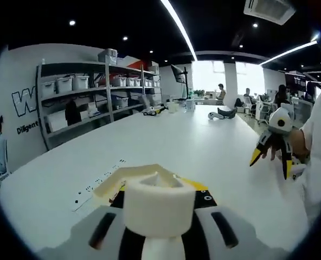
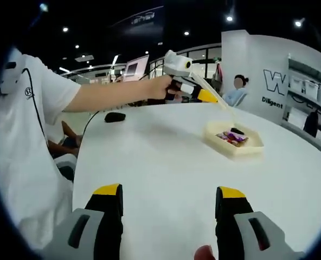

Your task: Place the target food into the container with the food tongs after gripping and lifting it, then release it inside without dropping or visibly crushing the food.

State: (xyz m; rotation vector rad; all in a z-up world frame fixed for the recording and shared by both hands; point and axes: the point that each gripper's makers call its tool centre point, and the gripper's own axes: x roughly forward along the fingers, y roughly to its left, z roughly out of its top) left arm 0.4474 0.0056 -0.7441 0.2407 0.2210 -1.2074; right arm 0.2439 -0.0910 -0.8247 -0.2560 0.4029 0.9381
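My left gripper point(image 1: 159, 197) is shut on the white food tongs point(image 1: 158, 208), whose thick end stands between the jaws. Just beyond lies the beige container point(image 1: 129, 177), partly hidden by the tongs. In the right gripper view a hand holds the left gripper point(image 2: 204, 96) up, and the tongs point(image 2: 219, 106) slant down towards the container point(image 2: 242, 150). Purple and red food pieces point(image 2: 230, 137) lie inside it. My right gripper point(image 2: 170, 197) hovers open over bare table, well short of the container; it is also at the right point(image 1: 273, 149).
The white table point(image 2: 160, 157) is wide and round-edged. A black object point(image 2: 115, 116) lies on its far side. A marked paper strip point(image 1: 98, 184) lies beside the container. Shelves with boxes point(image 1: 95, 92) stand by the wall. A person's body point(image 2: 25, 162) is close on the left.
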